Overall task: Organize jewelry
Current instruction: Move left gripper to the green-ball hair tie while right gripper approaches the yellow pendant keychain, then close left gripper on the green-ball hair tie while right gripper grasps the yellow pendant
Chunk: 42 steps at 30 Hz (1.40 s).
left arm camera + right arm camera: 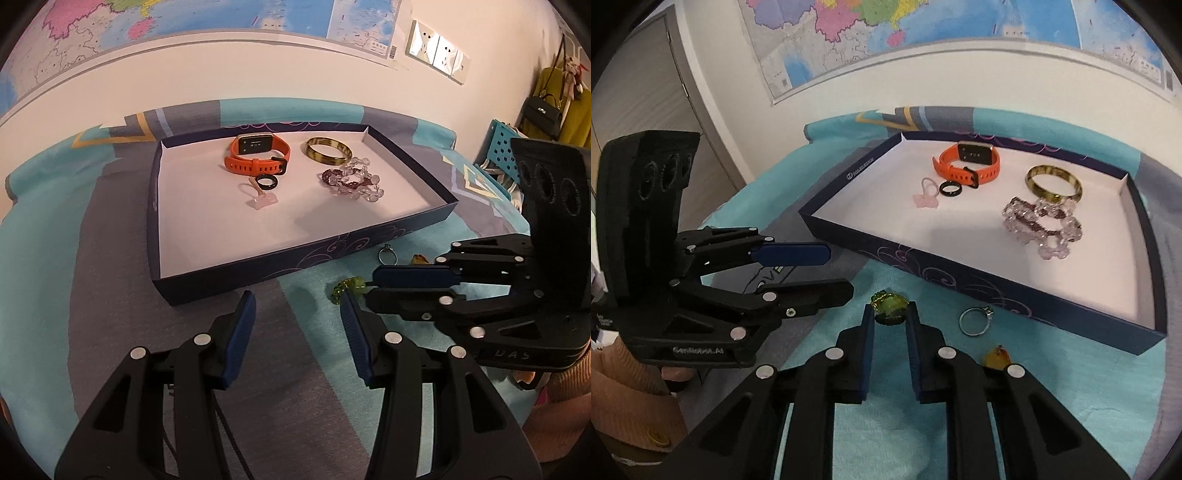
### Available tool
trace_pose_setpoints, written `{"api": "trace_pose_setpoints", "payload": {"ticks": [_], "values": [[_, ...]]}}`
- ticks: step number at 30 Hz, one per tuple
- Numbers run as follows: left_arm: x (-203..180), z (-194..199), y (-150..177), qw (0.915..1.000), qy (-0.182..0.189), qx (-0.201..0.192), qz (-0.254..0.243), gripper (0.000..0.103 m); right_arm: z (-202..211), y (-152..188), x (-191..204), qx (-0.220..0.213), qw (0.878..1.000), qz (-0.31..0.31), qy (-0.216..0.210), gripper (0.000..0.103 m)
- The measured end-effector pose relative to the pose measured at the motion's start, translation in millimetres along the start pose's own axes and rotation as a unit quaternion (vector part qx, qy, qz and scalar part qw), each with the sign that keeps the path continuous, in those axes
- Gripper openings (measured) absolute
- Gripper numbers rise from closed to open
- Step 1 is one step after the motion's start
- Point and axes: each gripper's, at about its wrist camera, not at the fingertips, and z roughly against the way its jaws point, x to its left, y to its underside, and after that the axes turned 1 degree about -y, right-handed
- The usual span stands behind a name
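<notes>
Two grippers work before the tray [1052,295]: right gripper [889,314] clamps the green brooch [888,308]; left gripper [297,306] gapes wide, empty.

Occlusions and cut-offs, both wrist views

Your right gripper [373,286] hides most of the amber piece [419,259] in left view; in right view a finger link covers its lower half. Green piece [889,308]: shape too blurry to tell. Map [923,40] is cropped by the top edge. Tray logo [860,168] is unreadable.
</notes>
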Motion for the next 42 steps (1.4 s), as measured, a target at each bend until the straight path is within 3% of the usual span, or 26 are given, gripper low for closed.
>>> {"api": "trace_pose_setpoints", "payload": {"ticks": [3, 8, 12, 16, 21, 26, 34, 37, 42], "values": [[-1, 2, 0, 1.0, 0.003, -0.003, -0.003, 0.047, 11, 6, 0, -0.005, 1.0, -0.002, -0.026, 0.015], [-3, 0, 1, 1.0, 0.009, 0.0, -0.005, 0.047, 6, 21, 7, 0.025, 0.999, 0.018, -0.018, 0.017], [-10, 1, 4, 0.9997, 0.017, 0.003, -0.016, 0.047, 19, 25, 5, 0.011, 1.0, 0.018, -0.01, 0.032], [-18, 5, 8, 0.9991, 0.03, 0.005, -0.03, 0.047, 36, 27, -12, -0.009, 1.0, -0.001, 0.026, 0.032], [-34, 6, 16, 0.9971, 0.055, 0.013, -0.052, 0.047, 37, 30, -36, -0.005, 0.996, -0.027, 0.079, 0.032], [-50, -1, 18, 0.9953, 0.062, 0.023, -0.071, 0.047, 26, 28, -37, 0.011, 0.996, -0.019, 0.085, 0.033], [-59, -10, 17, 0.9949, 0.056, 0.035, -0.076, 0.036, 18, 24, -34, 0.017, 0.997, -0.01, 0.08, 0.033], [-59, -10, 16, 0.9952, 0.051, 0.035, -0.077, 0.027, 18, 24, -34, 0.018, 0.996, -0.008, 0.083, 0.033], [-59, -9, 16, 0.9955, 0.047, 0.033, -0.076, 0.027, 17, 23, -33, 0.02, 0.996, -0.002, 0.09, 0.028]]}}
